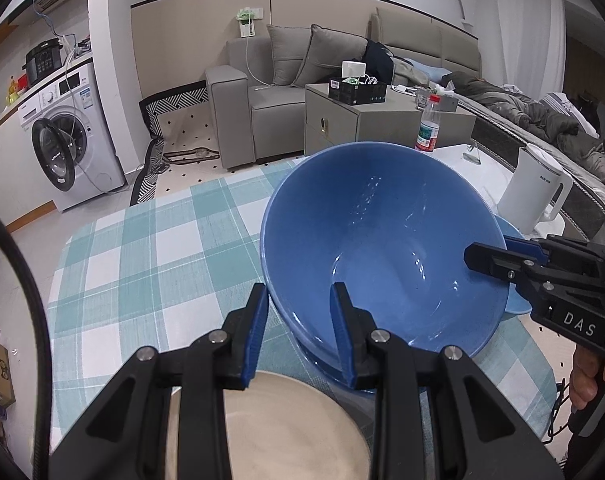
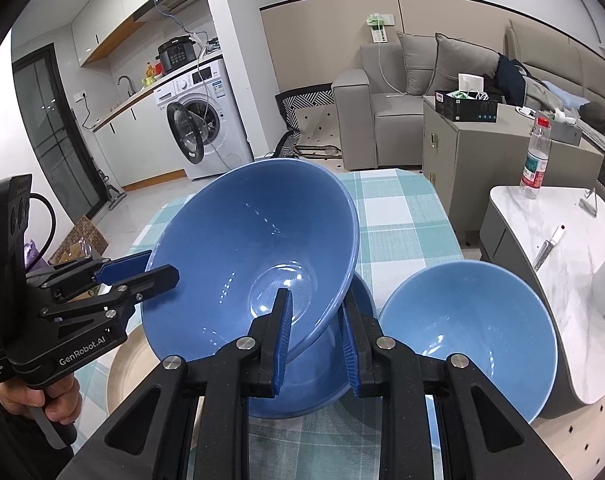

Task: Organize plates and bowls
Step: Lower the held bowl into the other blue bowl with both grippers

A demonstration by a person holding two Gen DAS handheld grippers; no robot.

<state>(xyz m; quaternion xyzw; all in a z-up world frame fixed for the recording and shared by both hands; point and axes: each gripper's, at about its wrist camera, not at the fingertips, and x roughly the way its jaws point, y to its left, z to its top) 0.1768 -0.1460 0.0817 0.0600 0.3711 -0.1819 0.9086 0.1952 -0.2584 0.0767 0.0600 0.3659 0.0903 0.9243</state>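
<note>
A large blue bowl (image 1: 382, 240) (image 2: 254, 256) is tilted above a second blue bowl (image 2: 314, 376) on the checked tablecloth. My left gripper (image 1: 300, 334) straddles its near rim, one finger inside, one outside. My right gripper (image 2: 316, 344) straddles the opposite rim the same way, and it shows in the left wrist view (image 1: 498, 256). The left gripper shows in the right wrist view (image 2: 142, 270). A smaller light-blue bowl (image 2: 470, 332) sits to the right. A beige plate (image 1: 286, 428) (image 2: 130, 364) lies below my left gripper.
The table with the checked cloth (image 1: 150, 264) ends at the far side toward the floor. A white side table (image 2: 574, 256) holds a knife (image 2: 548, 246), a water bottle (image 2: 536, 160) and a white kettle (image 1: 534, 188).
</note>
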